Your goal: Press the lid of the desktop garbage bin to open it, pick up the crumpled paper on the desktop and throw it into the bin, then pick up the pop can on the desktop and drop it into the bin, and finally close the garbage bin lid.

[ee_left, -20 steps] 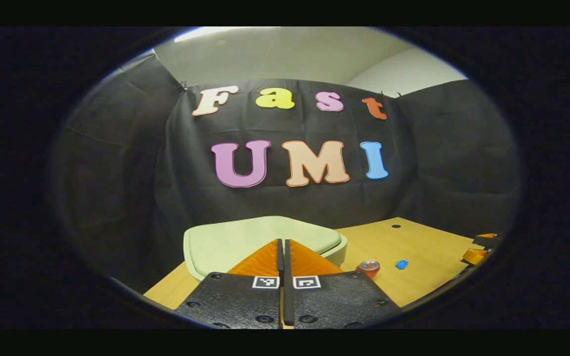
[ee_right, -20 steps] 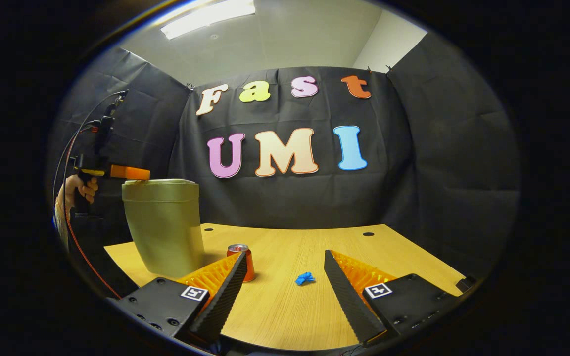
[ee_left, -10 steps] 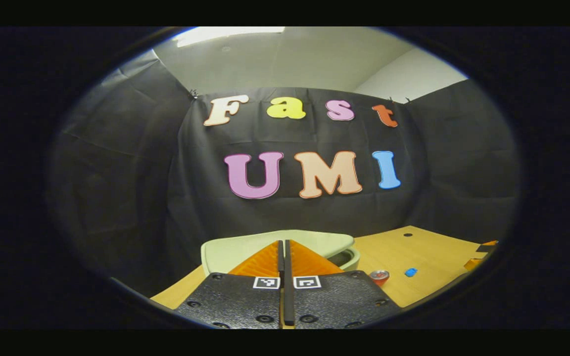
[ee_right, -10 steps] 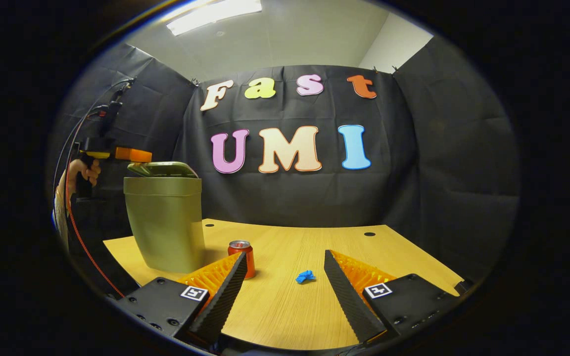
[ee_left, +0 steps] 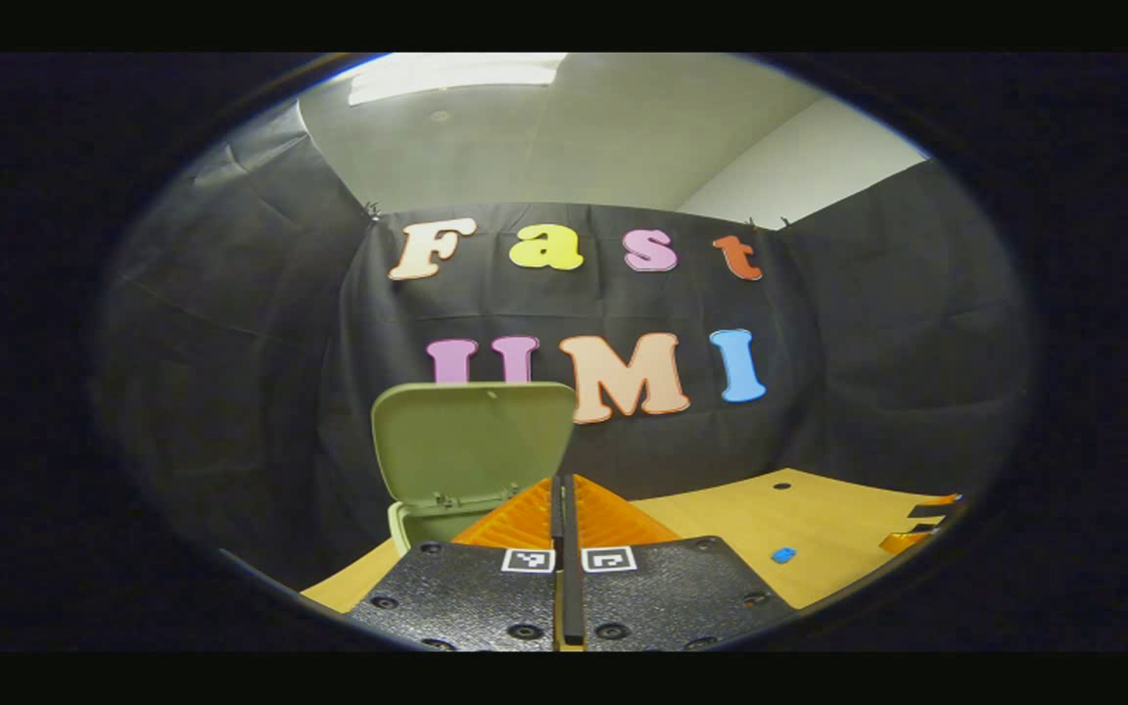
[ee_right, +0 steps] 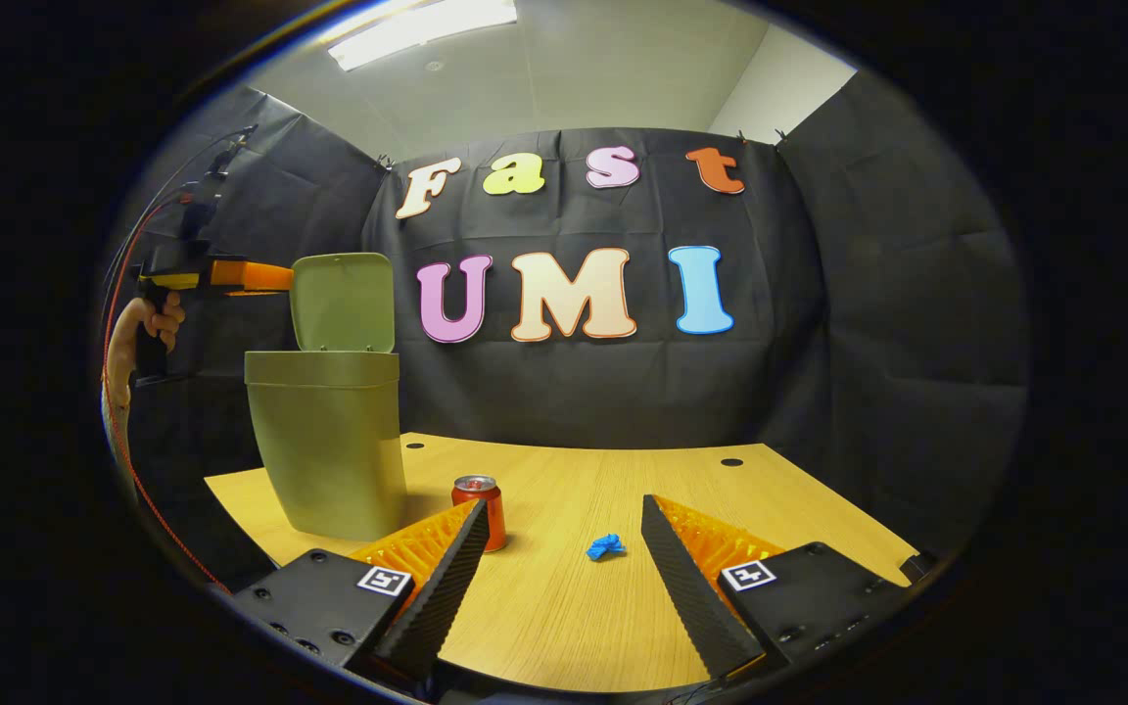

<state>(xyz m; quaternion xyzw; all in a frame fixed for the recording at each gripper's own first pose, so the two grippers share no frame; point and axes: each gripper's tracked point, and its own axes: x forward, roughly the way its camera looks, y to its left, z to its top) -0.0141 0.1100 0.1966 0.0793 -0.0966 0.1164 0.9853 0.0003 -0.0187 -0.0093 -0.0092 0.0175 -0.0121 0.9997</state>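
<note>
Holding our left gripper (ee_left: 562,490) pressed together beside the bin's (ee_right: 329,441) raised lid (ee_right: 343,301), we keep our right gripper (ee_right: 564,534) spread before the crumpled paper (ee_right: 605,546) and pop can (ee_right: 479,509) mid-tabletop (ee_right: 574,607).

left tool (ee_left: 562,509): black textured mounts, screws, square markers | right tool (ee_right: 564,548): ribbed fingers, square markers

Bin lid (ee_right: 343,299) upright, open

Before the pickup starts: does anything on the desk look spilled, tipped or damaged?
Nothing stands out. The olive plastic bin stands upright with its lid raised, the red pop can is upright, and the blue crumpled paper lies apart on the wooden desktop.
</note>
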